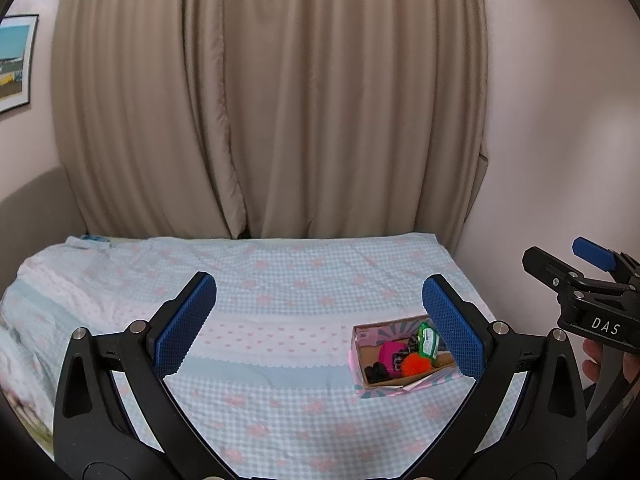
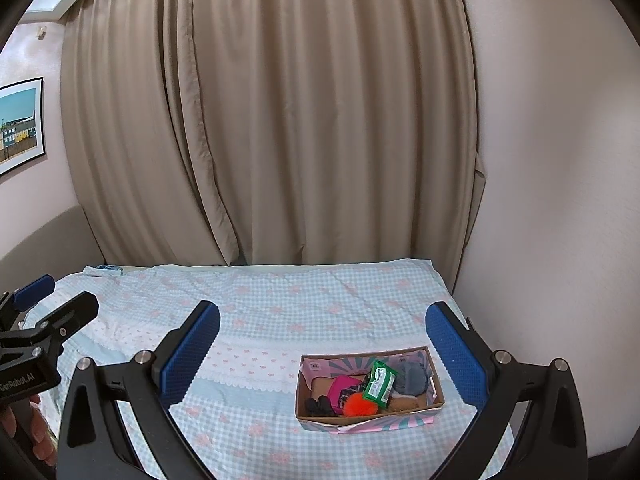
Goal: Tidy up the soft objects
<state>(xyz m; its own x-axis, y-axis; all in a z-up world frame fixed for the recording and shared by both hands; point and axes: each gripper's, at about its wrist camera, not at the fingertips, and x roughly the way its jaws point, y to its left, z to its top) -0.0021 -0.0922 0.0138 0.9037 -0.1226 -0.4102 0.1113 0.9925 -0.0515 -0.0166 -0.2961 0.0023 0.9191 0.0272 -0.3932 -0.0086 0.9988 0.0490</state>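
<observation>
A shallow cardboard box (image 2: 434, 408) (image 1: 358, 374) sits on the bed at the right. Inside lie an orange pom-pom (image 2: 360, 404) (image 1: 417, 364), a green packet (image 2: 380, 385) (image 1: 427, 338), a pink item (image 2: 342, 388) (image 1: 390, 352), a grey soft item (image 2: 412, 376) and a black item (image 2: 320, 406) (image 1: 376, 372). My left gripper (image 1: 320, 320) is open and empty, held above the bed left of the box. My right gripper (image 2: 322, 350) is open and empty, above and just behind the box. Each gripper shows at the other view's edge.
The bed (image 2: 280, 308) has a blue checked cover with pink hearts. A beige curtain (image 2: 280, 120) hangs behind it. A wall (image 2: 540, 200) closes the right side. A framed picture (image 2: 20, 124) hangs at left.
</observation>
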